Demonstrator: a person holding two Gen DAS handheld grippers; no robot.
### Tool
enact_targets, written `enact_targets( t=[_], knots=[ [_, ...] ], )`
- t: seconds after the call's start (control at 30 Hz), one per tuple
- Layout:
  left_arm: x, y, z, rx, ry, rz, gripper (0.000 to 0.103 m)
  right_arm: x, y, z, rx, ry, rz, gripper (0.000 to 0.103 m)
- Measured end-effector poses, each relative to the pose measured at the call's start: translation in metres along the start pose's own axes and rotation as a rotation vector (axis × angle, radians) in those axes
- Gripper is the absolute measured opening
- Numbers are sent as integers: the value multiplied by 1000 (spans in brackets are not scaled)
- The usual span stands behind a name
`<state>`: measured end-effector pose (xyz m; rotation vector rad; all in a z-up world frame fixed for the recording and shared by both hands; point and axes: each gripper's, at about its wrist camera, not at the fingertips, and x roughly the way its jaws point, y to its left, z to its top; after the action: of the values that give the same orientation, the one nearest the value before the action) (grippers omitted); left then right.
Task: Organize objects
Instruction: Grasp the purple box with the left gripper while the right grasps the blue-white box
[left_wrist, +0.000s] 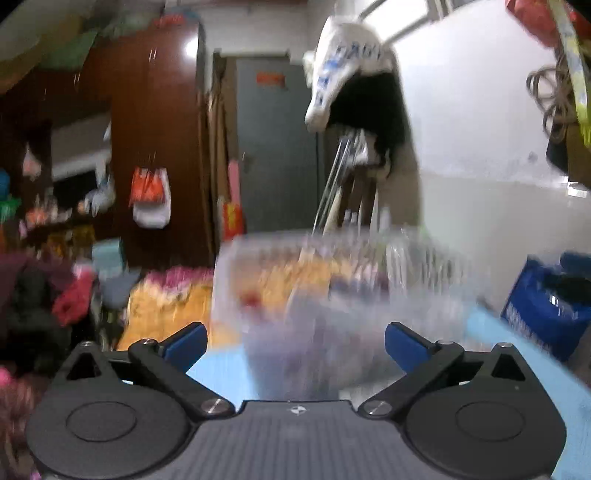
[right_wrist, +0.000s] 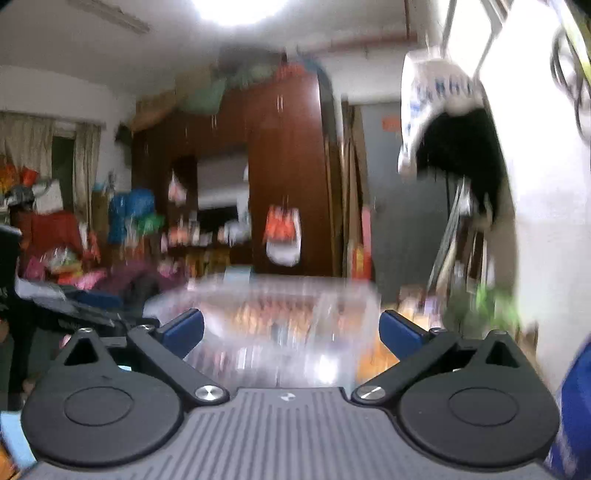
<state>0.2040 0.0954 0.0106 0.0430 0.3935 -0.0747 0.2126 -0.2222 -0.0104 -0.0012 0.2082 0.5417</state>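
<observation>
Both views are blurred. A clear plastic box (left_wrist: 332, 288) with colourful things inside stands on a light blue surface (left_wrist: 218, 373), straight ahead of my left gripper (left_wrist: 295, 343). That gripper is open, its blue pads (left_wrist: 186, 343) spread wide on either side of the box's near wall, and no pad presses on it. In the right wrist view the same kind of clear box (right_wrist: 288, 321) fills the middle. My right gripper (right_wrist: 291, 332) is open too, with nothing gripped between its blue pads (right_wrist: 399, 332).
A dark wooden wardrobe (left_wrist: 155, 129) and a grey door (left_wrist: 277, 147) stand behind. A white printed bag (left_wrist: 340, 74) hangs above right. A blue bag (left_wrist: 546, 306) sits at the right edge. Clothes and a yellow-orange cloth (left_wrist: 166, 314) are piled at the left.
</observation>
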Motion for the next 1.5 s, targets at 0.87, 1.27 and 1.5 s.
enact_targets(
  t=[0.87,1.27,1.5],
  knots=[
    [27,0,-56,-95,138,62,50,29,-15,-64,177,192,47,60],
    [-6,-2,-63,-124,-39,-42,50,25,-7,-71,157,142,26,60],
    [-8,6,-64,-167,-75,-27,50,19,-10,-73,178,100,20,60]
  ],
)
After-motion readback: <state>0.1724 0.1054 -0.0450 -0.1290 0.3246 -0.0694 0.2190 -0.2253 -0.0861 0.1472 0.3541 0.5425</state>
